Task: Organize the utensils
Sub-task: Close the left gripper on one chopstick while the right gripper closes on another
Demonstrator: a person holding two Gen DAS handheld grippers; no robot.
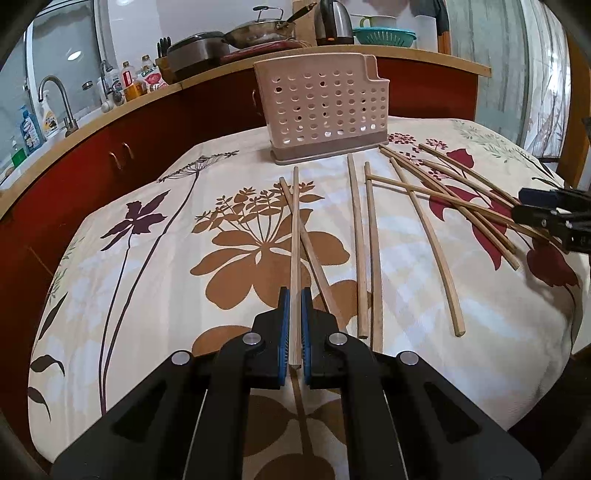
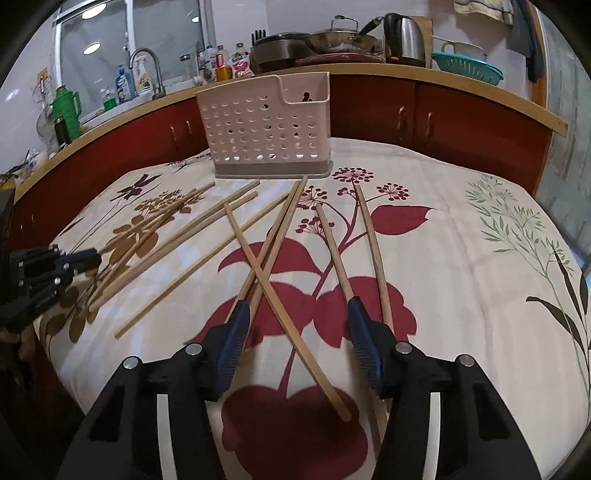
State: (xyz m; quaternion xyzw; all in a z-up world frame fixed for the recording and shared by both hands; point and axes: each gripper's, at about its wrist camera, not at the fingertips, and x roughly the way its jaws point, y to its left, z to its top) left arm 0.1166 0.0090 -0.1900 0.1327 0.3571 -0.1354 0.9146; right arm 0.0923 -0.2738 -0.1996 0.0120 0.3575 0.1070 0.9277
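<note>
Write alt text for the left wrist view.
The left gripper pinches one wooden chopstick between its blue fingers above a floral tablecloth. More chopsticks lie scattered to the right, before an empty perforated beige holder.

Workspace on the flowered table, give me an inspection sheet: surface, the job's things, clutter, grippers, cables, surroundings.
Surface: flowered tablecloth covers the table.
Job's things: perforated pink utensil holder upright at the far edge, looking empty through its holes; loose chopsticks scattered in front of it, several crossing.
Clutter: nothing seen on the cloth besides these.
Grippers: left gripper, jaws shut on one chopstick; right gripper, jaws apart over crossed chopsticks, pads not pressing any.
Cables: nothing seen.
Surroundings: red cabinets, a counter with sink tap, bottles, wok, kettle, teal colander.
</note>
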